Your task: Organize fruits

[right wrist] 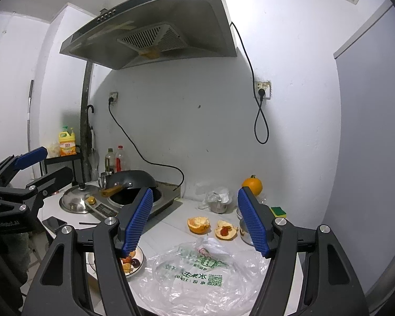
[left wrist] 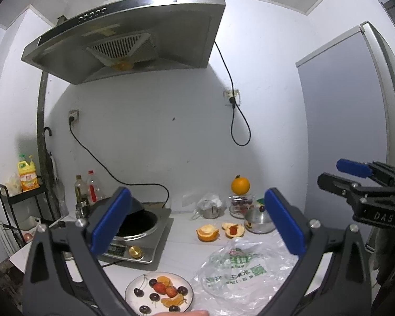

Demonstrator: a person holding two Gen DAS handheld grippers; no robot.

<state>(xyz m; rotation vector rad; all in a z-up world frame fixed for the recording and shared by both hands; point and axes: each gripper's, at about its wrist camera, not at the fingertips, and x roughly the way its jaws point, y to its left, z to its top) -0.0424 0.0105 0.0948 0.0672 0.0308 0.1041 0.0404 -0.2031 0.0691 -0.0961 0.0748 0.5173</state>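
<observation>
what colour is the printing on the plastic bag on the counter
Green print on the clear plastic bag, clearest in the right wrist view.

Steel range hood (left wrist: pixel 129 34) mounted above an induction cooker (left wrist: pixel 142 234) at far left of the white counter (left wrist: pixel 181 250). A dark wok (right wrist: pixel 130 180) sits tilted on the cooker. Two bottles (left wrist: pixel 88 189) stand behind it. Crumpled clear plastic bag (right wrist: pixel 200 276) lies near centre. Yellow detergent jug (left wrist: pixel 27 173) on black rack, far left.
</observation>
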